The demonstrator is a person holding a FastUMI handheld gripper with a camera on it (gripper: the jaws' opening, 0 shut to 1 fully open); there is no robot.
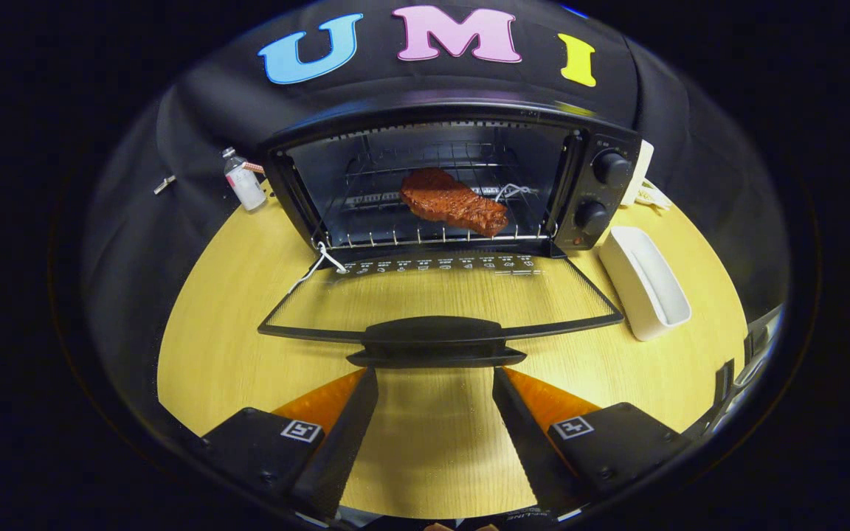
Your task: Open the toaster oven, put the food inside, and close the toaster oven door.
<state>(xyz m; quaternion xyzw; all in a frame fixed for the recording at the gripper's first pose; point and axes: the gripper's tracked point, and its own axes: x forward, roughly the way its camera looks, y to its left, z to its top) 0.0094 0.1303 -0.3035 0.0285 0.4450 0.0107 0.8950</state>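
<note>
Right now the claw (pixel 436 383) hovers low over the near part of the wooden table (pixel 211 346), its two fingers (pixel 355 413) spread apart with nothing between them but bare tabletop. Just ahead of the fingertips lies the handle (pixel 436 341) of the toaster oven's door (pixel 440 299). That door is swung fully down, lying flat over the table, and the wood grain shows through its glass pane. A white string (pixel 314 265) is tied at the door's left hinge corner and trails onto the table.

Beyond the door stands the toaster oven (pixel 454 177), set toward the far edge of the table, its cavity wide open. Inside, a reddish-brown piece of food shaped like a steak (pixel 453 200) rests on the wire rack (pixel 395 236), a little right of the rack's middle and angled across it. Two round knobs (pixel 609 168) sit one above the other on the oven's right panel.

Just right of the oven, toward the table's right edge, lies a long white dish (pixel 646 284), well apart from the claw. At the far left corner of the table, beside the oven's left wall, stands a small bottle (pixel 243 179) with a pale label. A white object peeks out behind the oven's right side; what it is I cannot tell.
</note>
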